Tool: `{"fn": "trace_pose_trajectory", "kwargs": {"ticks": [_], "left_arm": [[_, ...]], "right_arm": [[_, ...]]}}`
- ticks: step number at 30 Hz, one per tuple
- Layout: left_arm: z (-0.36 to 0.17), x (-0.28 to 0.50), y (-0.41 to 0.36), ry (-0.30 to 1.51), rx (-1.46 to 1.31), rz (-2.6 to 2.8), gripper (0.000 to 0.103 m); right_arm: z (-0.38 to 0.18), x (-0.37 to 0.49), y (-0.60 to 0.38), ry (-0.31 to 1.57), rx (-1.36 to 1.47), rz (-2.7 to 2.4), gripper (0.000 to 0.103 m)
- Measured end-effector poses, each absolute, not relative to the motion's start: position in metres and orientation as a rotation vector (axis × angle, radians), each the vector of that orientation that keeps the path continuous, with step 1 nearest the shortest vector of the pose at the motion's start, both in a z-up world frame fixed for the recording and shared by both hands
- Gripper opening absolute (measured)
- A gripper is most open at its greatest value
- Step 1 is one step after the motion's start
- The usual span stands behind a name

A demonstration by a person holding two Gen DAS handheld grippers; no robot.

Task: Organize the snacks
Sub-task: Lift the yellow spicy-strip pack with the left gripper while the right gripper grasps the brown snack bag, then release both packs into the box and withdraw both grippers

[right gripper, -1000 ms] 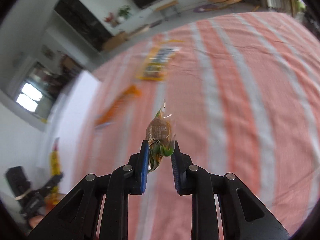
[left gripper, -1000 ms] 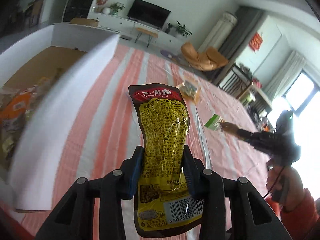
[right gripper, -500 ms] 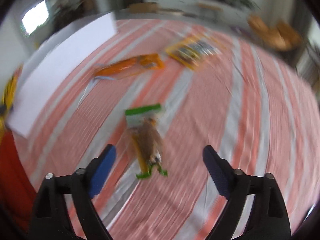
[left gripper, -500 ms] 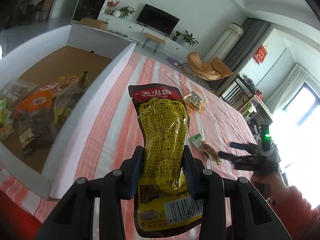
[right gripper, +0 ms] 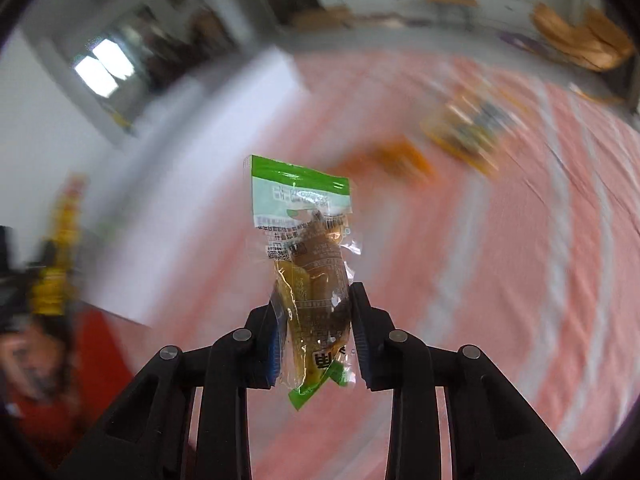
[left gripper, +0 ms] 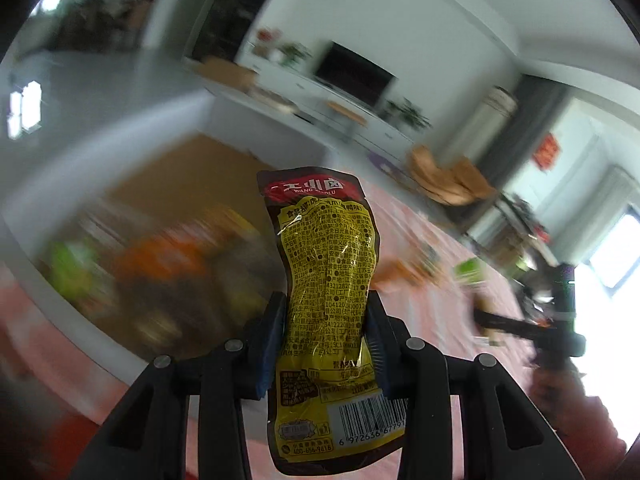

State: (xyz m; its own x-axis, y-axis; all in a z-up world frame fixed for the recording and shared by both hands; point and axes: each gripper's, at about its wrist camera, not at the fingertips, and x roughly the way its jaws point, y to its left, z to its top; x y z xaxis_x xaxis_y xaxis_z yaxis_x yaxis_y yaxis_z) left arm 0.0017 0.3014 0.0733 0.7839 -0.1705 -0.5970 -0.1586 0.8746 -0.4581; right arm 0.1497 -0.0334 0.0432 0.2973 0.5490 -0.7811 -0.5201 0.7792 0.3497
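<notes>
Striped pink cloth covers the desk, where the left tool, above the snack box at nine o'clock, grips a yellow packet, and the right tool, having just closed, clamps a green-topped packet.

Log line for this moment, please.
left gripper: shut on yellow packet | right gripper: just closed on green-topped packet | box: holds snacks

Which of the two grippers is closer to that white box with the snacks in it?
Left. The left gripper holds a yellow packet right at the box. The right gripper, holding a green packet, is out over the striped cloth.
</notes>
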Motion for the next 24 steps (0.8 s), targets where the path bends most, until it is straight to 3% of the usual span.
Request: {"fn": "trace_pose_trajectory", "kwargs": {"ticks": [4,6,7,9,10,11,15,18,21,24], "left_arm": [[0.083,0.008,0.353,0.697,-0.469,0.117,0.039],[0.076,0.013,0.370,0.726,-0.422,0.195,0.044],[0.071,0.014,0.377,0.736,-0.416,0.233,0.052],[0.060,0.015,0.393,0.736,-0.432,0.314,0.069],[0.054,0.013,0.402,0.735,-0.446,0.356,0.081],[0.050,0.009,0.406,0.731,-0.455,0.381,0.082],[0.035,-0.016,0.410,0.699,-0.527,0.405,0.086],[0.038,-0.024,0.384,0.690,-0.514,0.344,0.086],[0.050,-0.025,0.334,0.693,-0.472,0.187,0.086],[0.060,-0.018,0.268,0.714,-0.404,-0.035,0.094]], "right_arm": [[0.101,0.137,0.054,0.974,0.089,0.950,0.031],[0.113,0.129,0.110,0.978,0.101,1.067,0.031],[0.113,0.126,0.126,0.983,0.099,1.093,0.033],[0.107,0.117,0.166,1.002,0.089,1.151,0.050],[0.102,0.114,0.178,1.017,0.082,1.165,0.080],[0.097,0.112,0.184,1.028,0.086,1.168,0.090],[0.083,0.109,0.152,0.959,0.086,1.107,0.090],[0.058,0.110,0.097,0.860,-0.098,0.898,0.094],[0.001,0.112,0.013,0.813,-0.325,0.608,0.094],[-0.040,0.116,-0.073,0.847,-0.337,0.436,0.094]]}}
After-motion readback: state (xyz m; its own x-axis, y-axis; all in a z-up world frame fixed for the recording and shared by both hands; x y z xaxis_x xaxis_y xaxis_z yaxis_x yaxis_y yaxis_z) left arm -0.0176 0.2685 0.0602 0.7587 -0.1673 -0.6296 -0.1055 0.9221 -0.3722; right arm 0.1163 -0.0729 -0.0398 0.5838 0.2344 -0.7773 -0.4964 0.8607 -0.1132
